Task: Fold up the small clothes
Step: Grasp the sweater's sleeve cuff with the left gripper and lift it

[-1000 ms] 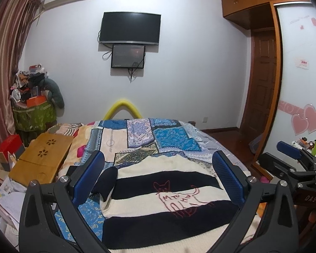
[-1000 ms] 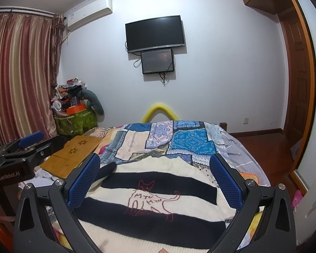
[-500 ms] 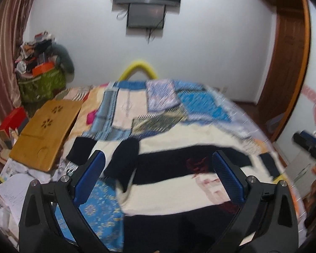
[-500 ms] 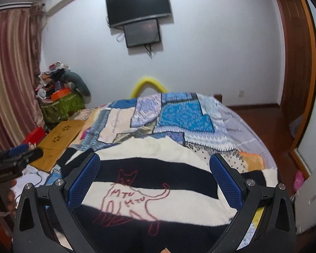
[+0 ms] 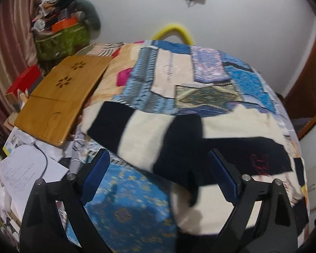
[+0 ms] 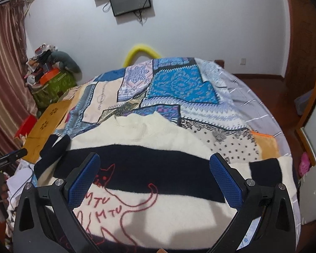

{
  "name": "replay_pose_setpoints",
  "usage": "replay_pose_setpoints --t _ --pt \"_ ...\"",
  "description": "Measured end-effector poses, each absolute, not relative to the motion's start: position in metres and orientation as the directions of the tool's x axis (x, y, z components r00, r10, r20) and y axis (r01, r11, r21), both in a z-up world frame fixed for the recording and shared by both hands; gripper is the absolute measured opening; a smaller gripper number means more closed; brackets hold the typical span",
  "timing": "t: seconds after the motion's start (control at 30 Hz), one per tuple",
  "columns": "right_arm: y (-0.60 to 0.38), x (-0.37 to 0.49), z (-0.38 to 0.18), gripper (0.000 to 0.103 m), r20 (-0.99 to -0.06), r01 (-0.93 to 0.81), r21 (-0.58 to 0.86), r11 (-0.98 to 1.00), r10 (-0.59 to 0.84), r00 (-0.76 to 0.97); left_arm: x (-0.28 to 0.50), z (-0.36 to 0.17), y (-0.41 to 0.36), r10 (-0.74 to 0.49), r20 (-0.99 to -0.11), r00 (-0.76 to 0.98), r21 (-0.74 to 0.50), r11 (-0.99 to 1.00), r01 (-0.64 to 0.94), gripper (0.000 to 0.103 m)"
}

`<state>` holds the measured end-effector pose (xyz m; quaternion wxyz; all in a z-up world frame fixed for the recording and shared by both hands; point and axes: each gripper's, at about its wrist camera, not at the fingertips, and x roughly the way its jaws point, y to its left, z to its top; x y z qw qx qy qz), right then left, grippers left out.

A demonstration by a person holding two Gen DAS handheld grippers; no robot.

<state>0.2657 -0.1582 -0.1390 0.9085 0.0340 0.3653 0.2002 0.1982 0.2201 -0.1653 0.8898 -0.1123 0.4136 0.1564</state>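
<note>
A cream-and-navy striped sweater lies spread flat on the bed, both claws hanging open above it.

The sweater, with a red cat outline stitched on its front, rests on the patchwork quilt at the near end of the bed, collar toward the far wall; one sleeve stretches out to the left side. The left claw hovers over that sleeve's side with its blue pads wide apart and holding nothing. The right claw hovers over the chest, spread just as wide and empty. A wooden lap tray sits beside the bed's left edge, papers below it, and a yellow foam arch rises behind the bed.
</note>
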Motion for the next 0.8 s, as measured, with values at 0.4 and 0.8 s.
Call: replay_pose_setpoints --t 0.4,0.8 --pt "-0.138 0.304 -0.15 0.103 -0.693 -0.362 0.154 0.919 0.362 0.624 0.233 -0.225 0.284 0.147 -0.87 0.47 -0.124 0.858 -0.498 0.082" --pt "-0.116 0.318 -0.178 0.102 -0.744 -0.415 0.143 0.898 0.374 0.554 0.25 -0.273 0.318 0.016 -0.904 0.428 -0.266 0.763 -0.589 0.068"
